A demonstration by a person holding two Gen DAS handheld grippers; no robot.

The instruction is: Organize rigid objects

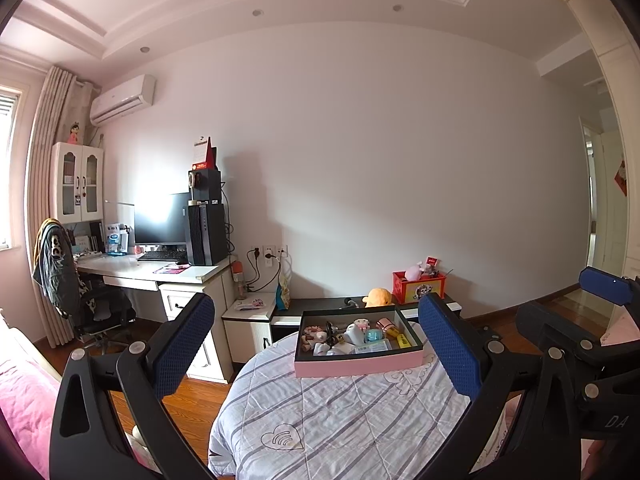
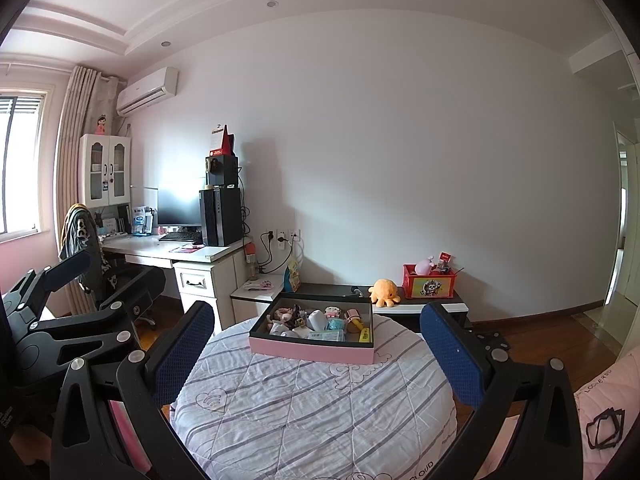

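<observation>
A pink-sided tray [image 1: 360, 364] with a dark rim sits at the far side of a round table under a striped quilt [image 1: 340, 420]. It holds several small rigid items: little figures, a teal piece, a yellow piece, a white card. It also shows in the right wrist view [image 2: 312, 350]. My left gripper [image 1: 320, 344] is open and empty, held well back from the tray. My right gripper [image 2: 316, 352] is open and empty, also short of the tray. The right gripper shows at the right edge of the left view [image 1: 576, 344]. The left gripper shows at the left of the right view [image 2: 60, 320].
A low dark bench [image 2: 332, 291] behind the table carries an orange plush octopus [image 2: 384, 292] and a red box [image 2: 429, 286] of items. A white desk [image 2: 172, 252] with monitor, PC tower and office chair stands left. Pink bedding [image 1: 24, 404] lies at both sides.
</observation>
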